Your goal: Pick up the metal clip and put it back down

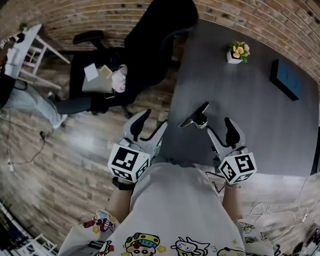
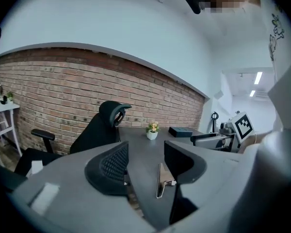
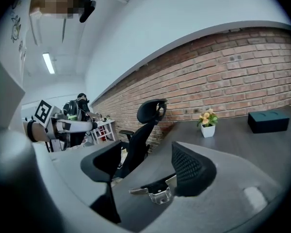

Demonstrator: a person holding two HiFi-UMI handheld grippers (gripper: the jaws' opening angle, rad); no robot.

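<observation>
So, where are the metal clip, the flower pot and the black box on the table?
metal clip (image 1: 195,116): head view, middle of its long arm.
flower pot (image 1: 233,58): head view, on the white pot itself.
black box (image 1: 286,79): head view, on its top face.

A dark grey table (image 1: 256,116) fills the right half of the head view. Near its upper edge stands a small flower pot (image 1: 238,53), with a black box (image 1: 286,79) lying to the right of it. A black chair (image 1: 149,41) sits at the table's upper left corner, papers (image 1: 95,74) on its seat. A brick wall (image 1: 96,4) runs across the top. A white shelf (image 1: 34,49) stands at upper left on the wood floor (image 1: 64,164).
</observation>
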